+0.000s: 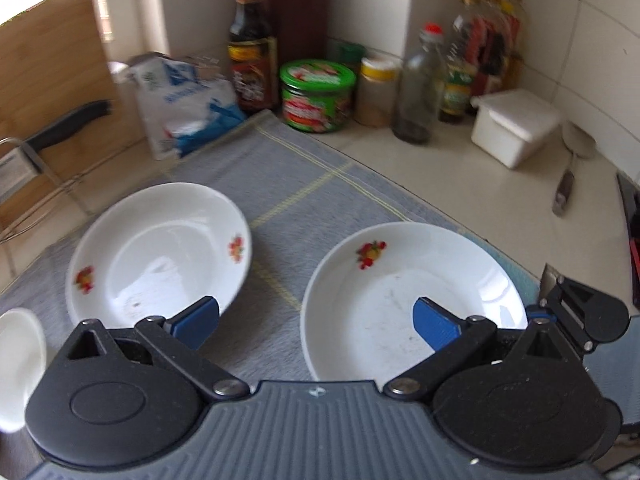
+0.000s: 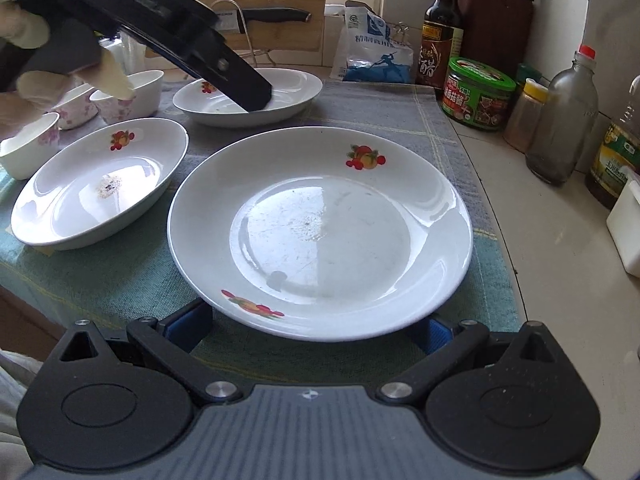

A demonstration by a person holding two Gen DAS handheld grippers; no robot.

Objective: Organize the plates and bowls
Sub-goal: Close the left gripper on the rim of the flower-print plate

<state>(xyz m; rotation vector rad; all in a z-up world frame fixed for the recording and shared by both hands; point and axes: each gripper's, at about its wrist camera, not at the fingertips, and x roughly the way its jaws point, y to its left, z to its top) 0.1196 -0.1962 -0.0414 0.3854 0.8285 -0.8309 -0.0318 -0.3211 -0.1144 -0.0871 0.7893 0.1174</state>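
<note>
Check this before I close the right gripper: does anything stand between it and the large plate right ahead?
Nothing visible does. The right gripper is open, its fingers flanking the near rim of the large plate on the cloth.

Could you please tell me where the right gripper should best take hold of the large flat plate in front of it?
Probably the near rim of the large plate, approached low from the front. The rim flares up off the cloth, and the open right gripper already faces it.

We see a pale counter (image 2: pixel 560 240) carrying a checked cloth (image 2: pixel 120 280). Jars and bottles (image 2: pixel 560 120) stand on its bare part.
</note>
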